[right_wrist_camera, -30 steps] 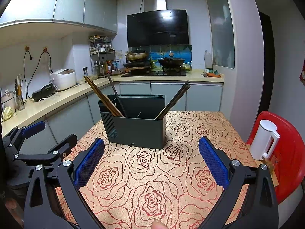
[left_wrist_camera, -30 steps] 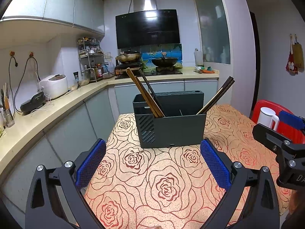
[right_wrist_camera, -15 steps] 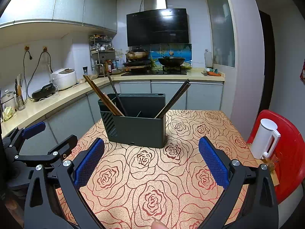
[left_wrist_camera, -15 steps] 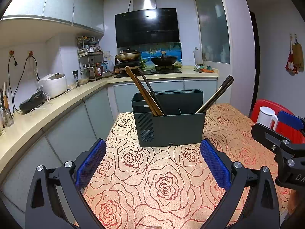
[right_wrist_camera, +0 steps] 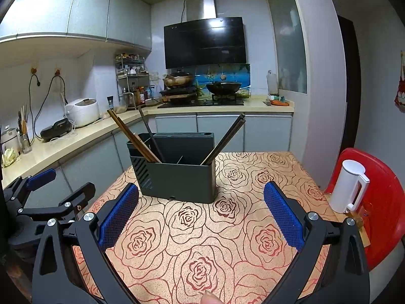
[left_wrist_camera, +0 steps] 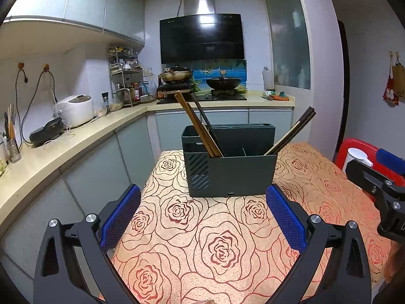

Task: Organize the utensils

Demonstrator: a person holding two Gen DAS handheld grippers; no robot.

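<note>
A dark grey utensil holder (left_wrist_camera: 229, 162) stands on the rose-patterned table (left_wrist_camera: 222, 248); it also shows in the right wrist view (right_wrist_camera: 177, 169). Wooden and dark chopsticks (left_wrist_camera: 196, 124) lean out of its left compartment, and a dark pair (left_wrist_camera: 293, 131) leans out of its right one. My left gripper (left_wrist_camera: 202, 217) is open and empty, above the table in front of the holder. My right gripper (right_wrist_camera: 201, 215) is open and empty, also short of the holder. The right gripper's body shows at the right edge of the left wrist view (left_wrist_camera: 379, 190).
A white kettle (right_wrist_camera: 348, 186) stands on a red chair (right_wrist_camera: 379, 202) right of the table. A kitchen counter (left_wrist_camera: 63, 147) with a rice cooker (left_wrist_camera: 74, 110) runs along the left. A stove with pans (left_wrist_camera: 200, 78) is at the back.
Both grippers have shifted only slightly; the holder sits a touch lower in view. Both stay open and empty.
</note>
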